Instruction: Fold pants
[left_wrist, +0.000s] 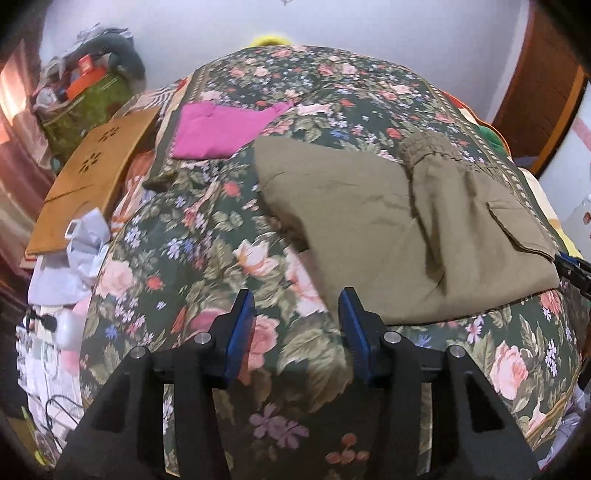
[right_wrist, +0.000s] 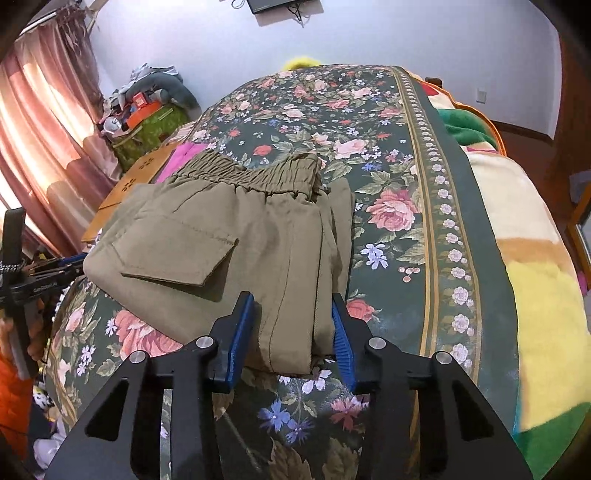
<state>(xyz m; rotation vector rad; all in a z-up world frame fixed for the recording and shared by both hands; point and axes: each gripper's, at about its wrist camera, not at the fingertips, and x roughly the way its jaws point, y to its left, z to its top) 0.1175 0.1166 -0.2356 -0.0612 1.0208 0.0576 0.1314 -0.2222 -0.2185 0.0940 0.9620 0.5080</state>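
The olive-green pants (left_wrist: 388, 221) lie folded on the floral bedspread (left_wrist: 221, 258), with the elastic waistband at the far end and a flap pocket on top. They also show in the right wrist view (right_wrist: 229, 236). My left gripper (left_wrist: 297, 332) is open and empty, over the bedspread just left of the pants' near edge. My right gripper (right_wrist: 293, 332) is open, its blue pads on either side of the pants' near right corner. The right gripper also shows at the right edge of the left wrist view (left_wrist: 576, 271).
A folded pink garment (left_wrist: 218, 131) lies farther up the bed on the left. A wooden board (left_wrist: 92, 177) and clutter sit off the bed's left side. A multicoloured blanket (right_wrist: 535, 295) covers the bed's right side. Pink curtains (right_wrist: 40, 147) hang at the left.
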